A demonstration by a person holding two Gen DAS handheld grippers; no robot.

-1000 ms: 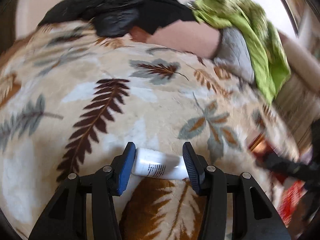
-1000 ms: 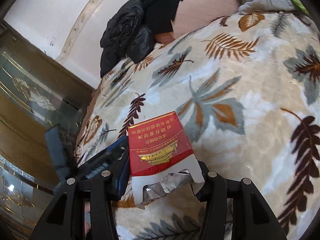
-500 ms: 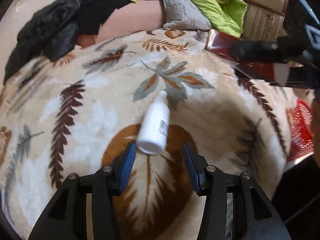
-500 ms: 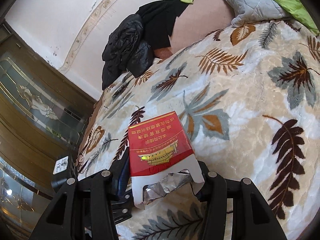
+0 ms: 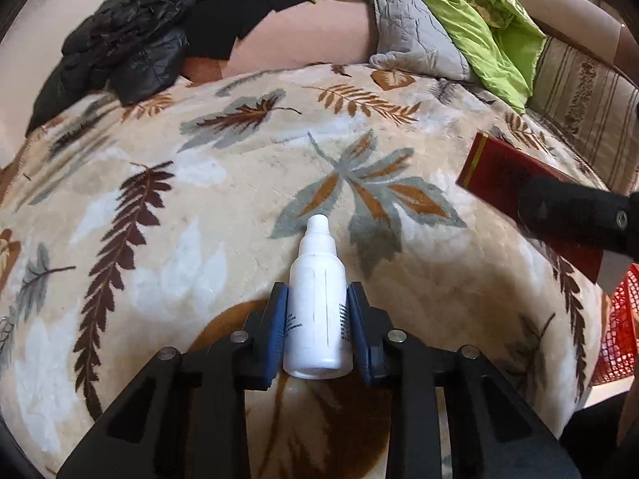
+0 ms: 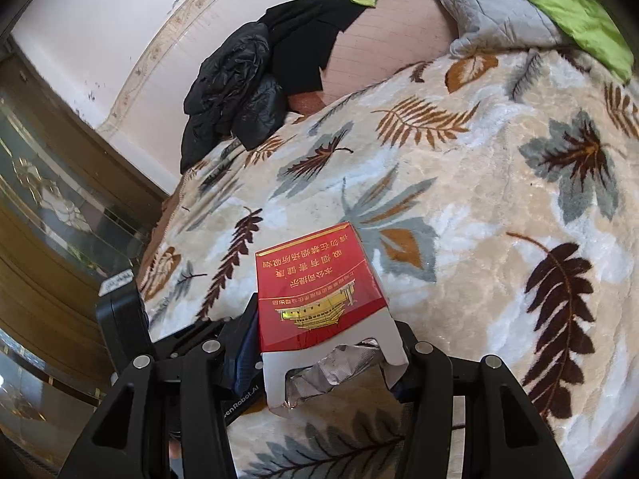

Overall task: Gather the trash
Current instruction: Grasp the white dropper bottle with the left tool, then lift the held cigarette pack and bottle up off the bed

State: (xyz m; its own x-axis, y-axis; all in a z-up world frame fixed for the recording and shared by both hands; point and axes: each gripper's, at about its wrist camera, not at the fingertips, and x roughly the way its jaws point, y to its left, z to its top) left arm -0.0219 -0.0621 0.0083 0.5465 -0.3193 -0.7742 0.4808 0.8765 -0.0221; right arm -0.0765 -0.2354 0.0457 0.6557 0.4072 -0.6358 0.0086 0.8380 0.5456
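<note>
My left gripper (image 5: 317,311) is shut on a small white plastic bottle (image 5: 317,299), cap pointing away, over the leaf-patterned blanket (image 5: 179,219). My right gripper (image 6: 323,343) is shut on an opened red cigarette pack (image 6: 315,283) with torn silver foil at its near end. The same pack (image 5: 507,187) and the right gripper's black finger (image 5: 575,215) show at the right edge of the left wrist view. Part of the left gripper's black body (image 6: 124,319) shows at the left of the right wrist view.
The blanket covers a bed. A black jacket (image 5: 124,52) lies at its far left, a grey quilted pillow (image 5: 411,40) and green cloth (image 5: 479,28) at the far right. A red mesh basket (image 5: 619,327) sits off the bed's right edge. A wood and glass door (image 6: 48,207) stands left.
My left gripper has turned to line up with the white bottle and closed on it; a second ago the bottle lay crosswise between open jaws. The right gripper still holds the cigarette pack.
</note>
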